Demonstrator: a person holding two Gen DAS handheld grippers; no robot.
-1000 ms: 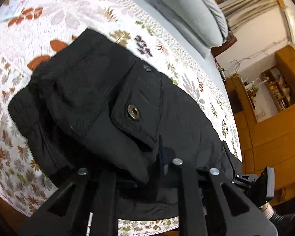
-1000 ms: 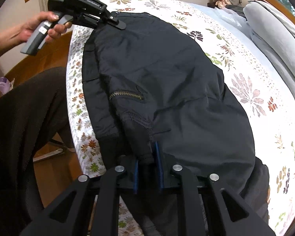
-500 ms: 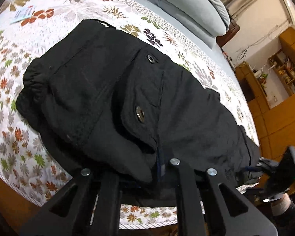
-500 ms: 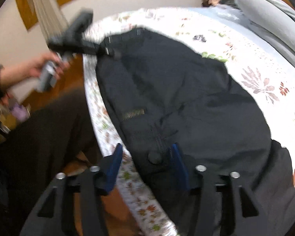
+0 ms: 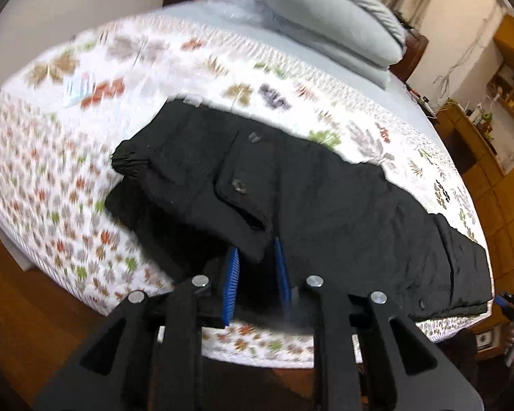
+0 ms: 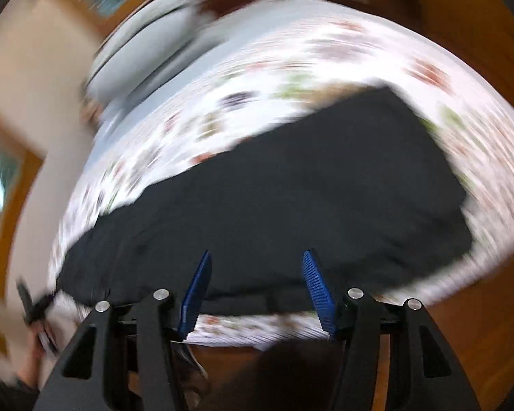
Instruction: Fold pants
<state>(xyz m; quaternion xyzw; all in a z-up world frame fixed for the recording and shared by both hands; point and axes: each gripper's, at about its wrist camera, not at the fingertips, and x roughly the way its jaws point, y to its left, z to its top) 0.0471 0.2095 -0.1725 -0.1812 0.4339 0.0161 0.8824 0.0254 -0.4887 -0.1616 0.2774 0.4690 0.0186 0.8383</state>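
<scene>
While black fabric cargo pants [image 5: 291, 198] lie folded on the leaf-print quilted bed [image 5: 51, 171], left gripper [image 5: 257, 267] has its blue ribbed fingers [image 5: 230, 281] parted w/ a pocket flap between; right gripper [image 6: 255, 287] spread wide, holding nothing (view blurred).

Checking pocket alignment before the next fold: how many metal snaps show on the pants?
2 on the black pants: one snap on the pocket flap, another above it toward the far edge. Folds may hide others.
</scene>
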